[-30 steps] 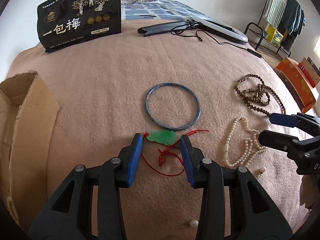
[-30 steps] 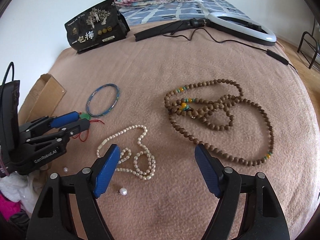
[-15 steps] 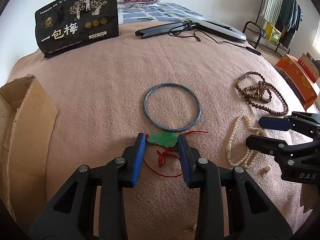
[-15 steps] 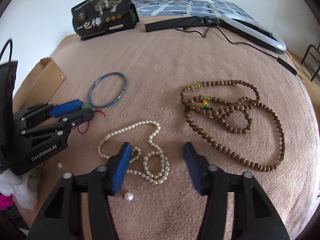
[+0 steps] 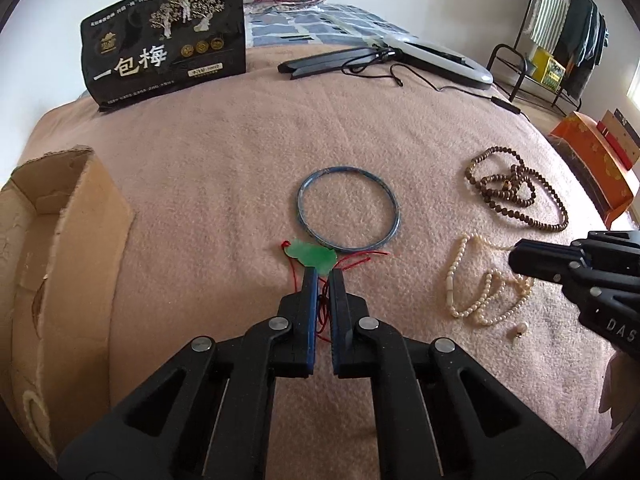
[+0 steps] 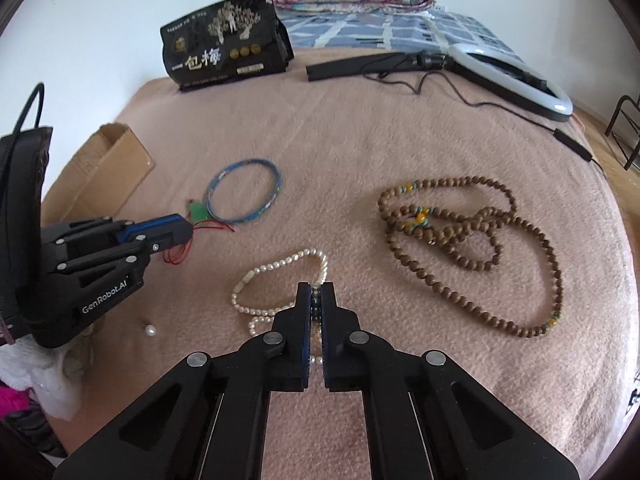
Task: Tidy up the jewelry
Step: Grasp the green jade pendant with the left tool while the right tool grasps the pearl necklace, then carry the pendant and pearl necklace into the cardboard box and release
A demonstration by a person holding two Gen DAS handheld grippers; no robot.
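On a pink blanket, with a cardboard box (image 5: 60, 240) far left, the left gripper (image 5: 323, 276) pinches the green pendant (image 5: 311, 255) by a blue bangle (image 5: 348, 214), the right gripper (image 6: 316, 292) clamps the pearl necklace (image 6: 280, 280); lifting both boxward likely comes next.

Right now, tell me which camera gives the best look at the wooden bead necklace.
The right wrist view: the wooden bead necklace lies spread across the blanket with its loops and orange and green accent beads clearly visible. The left wrist view shows it smaller, bunched and foreshortened near the right edge, with no accent colours readable.
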